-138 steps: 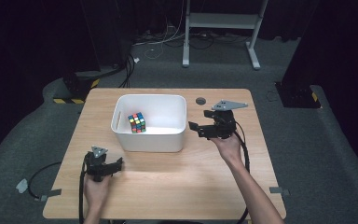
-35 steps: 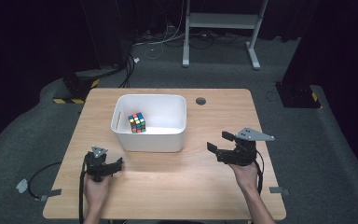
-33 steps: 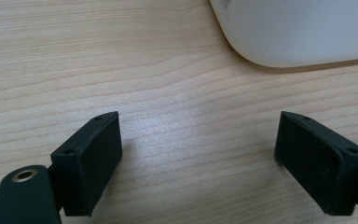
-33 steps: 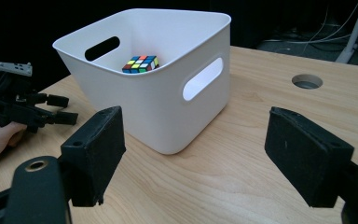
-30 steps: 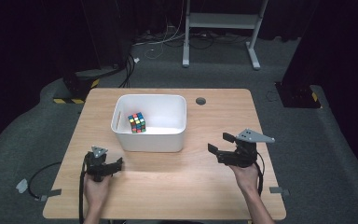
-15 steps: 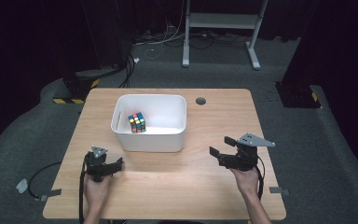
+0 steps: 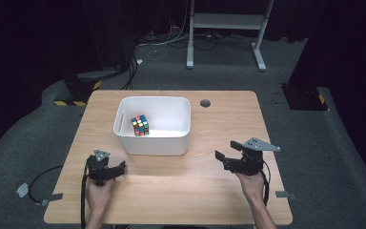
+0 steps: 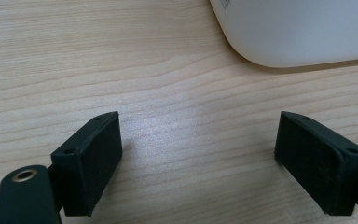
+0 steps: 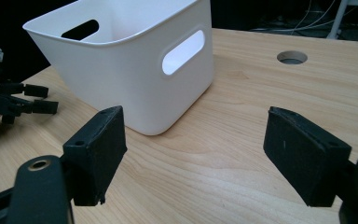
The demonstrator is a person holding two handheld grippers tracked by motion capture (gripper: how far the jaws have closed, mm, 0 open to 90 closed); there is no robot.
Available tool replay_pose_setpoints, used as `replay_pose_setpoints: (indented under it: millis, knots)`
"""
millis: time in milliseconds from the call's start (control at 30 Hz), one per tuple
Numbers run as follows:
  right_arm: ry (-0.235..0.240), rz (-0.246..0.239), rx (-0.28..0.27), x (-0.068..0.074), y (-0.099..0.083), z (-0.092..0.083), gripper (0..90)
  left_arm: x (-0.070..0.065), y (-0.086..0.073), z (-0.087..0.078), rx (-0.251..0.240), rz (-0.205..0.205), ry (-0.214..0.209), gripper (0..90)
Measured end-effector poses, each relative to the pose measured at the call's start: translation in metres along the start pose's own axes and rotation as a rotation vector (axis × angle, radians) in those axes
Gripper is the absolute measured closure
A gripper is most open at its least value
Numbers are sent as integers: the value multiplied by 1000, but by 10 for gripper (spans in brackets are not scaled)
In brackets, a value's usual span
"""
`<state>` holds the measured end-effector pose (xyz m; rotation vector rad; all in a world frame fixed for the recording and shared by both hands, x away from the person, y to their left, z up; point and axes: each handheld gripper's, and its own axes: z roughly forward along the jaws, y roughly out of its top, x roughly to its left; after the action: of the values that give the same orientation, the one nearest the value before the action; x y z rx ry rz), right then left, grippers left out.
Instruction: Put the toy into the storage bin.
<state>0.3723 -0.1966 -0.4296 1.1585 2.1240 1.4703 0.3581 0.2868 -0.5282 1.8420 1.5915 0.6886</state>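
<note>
A multicoloured puzzle cube (image 7: 140, 125) lies inside the white bin (image 7: 181, 107), toward its left wall. My left gripper (image 7: 119, 167) rests low on the table in front of the bin's left corner, open, with bare wood between its jaws (image 8: 196, 154). A curved corner of the bin (image 8: 303, 32) fills the top right of the left gripper view. My right gripper (image 7: 225, 155) is held at the table's front right, open and empty, pointing left at the bin (image 9: 135, 70). In the right gripper view the left gripper (image 9: 42, 99) shows far off at the left edge.
The wooden table (image 7: 228, 114) has a round cable hole (image 7: 205, 103) behind the bin's right side. Bare wood spans the front between my two hands. Beyond the table lie grey carpet, cables and a white stand base (image 7: 224, 21).
My right gripper came from beside the bin's right wall back toward the front right of the table and settled lower. The left gripper and the cube stayed put.
</note>
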Motion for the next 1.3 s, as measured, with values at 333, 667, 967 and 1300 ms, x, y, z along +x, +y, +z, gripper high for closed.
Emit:
replay_pose_setpoints:
  millis: [333,667,967,1300]
  knots:
    - [-21,3,4,-3,-4,1,211,0,0,0,-1,0,-1,150]
    - [-37,11,12,-6,-9,2,215,0,0,0,-1,0,-1,150]
    - [-52,19,14,-11,-12,1,218,0,0,0,-1,0,0,150]
    - [-77,36,21,-18,-18,1,222,0,0,0,-1,1,0,151]
